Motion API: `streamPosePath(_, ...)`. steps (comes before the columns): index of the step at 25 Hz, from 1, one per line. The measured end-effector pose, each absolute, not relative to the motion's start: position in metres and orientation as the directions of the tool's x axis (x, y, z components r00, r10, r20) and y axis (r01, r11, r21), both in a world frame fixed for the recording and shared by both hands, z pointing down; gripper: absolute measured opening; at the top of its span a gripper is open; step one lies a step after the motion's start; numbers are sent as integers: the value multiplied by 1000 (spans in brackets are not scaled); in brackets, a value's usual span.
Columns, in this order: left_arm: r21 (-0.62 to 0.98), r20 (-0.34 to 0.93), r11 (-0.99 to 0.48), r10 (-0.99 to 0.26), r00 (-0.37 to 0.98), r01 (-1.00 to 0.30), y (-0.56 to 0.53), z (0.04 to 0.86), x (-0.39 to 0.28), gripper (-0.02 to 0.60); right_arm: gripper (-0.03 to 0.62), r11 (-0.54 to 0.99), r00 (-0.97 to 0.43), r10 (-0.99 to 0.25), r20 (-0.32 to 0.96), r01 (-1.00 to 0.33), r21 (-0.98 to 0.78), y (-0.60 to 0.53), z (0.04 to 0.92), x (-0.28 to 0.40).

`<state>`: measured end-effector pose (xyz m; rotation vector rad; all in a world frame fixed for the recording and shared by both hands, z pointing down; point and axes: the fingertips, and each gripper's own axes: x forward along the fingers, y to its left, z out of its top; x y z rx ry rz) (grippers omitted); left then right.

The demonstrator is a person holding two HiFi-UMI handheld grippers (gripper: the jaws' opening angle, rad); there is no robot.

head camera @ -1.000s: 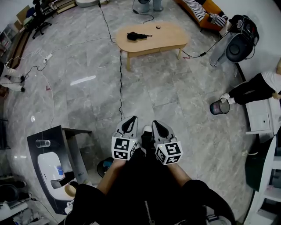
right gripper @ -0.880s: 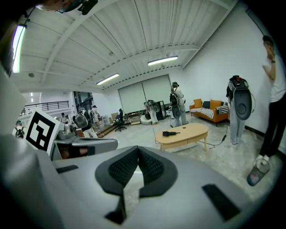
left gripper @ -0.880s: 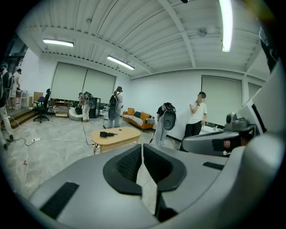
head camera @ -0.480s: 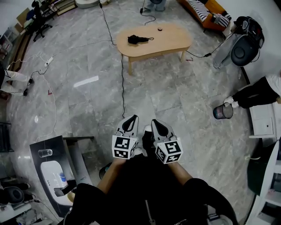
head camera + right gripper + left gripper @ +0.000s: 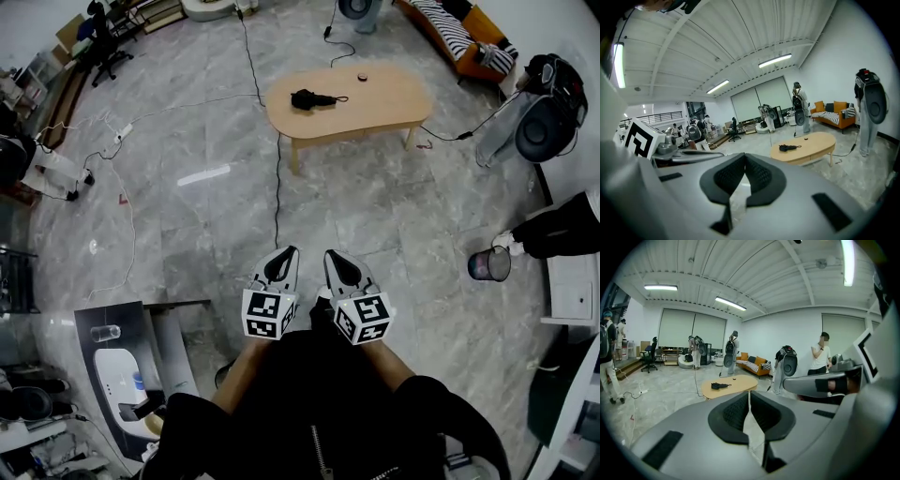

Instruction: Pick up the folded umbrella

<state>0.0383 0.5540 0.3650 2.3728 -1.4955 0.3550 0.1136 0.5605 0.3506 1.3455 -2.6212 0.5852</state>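
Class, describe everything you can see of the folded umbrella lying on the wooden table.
The folded umbrella is black, compact and looks like fabric, bunched thicker at its left end, with a slim handle and thin strap trailing right. In the head view it lies flat near the left end of the wooden table, touching only the tabletop; nothing grips it.

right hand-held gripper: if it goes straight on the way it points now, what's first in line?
Probably bare floor: the right hand-held gripper is shut, empty, aimed toward the table, and nothing stands between. Depth unclear.
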Motion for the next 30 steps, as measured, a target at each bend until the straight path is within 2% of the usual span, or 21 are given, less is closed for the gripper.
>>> streamPosePath(9, 123, 376, -339, -854, 360, -933, 519, 368, 45, 25, 11, 564, -635, -718, 285, -771, -296, 519, 357, 123)
streamPosePath(30, 98, 384, -325, -860, 337, -941, 494, 365, 61, 25, 11, 552, -637, -719, 279, -767, -328, 493, 360, 147)
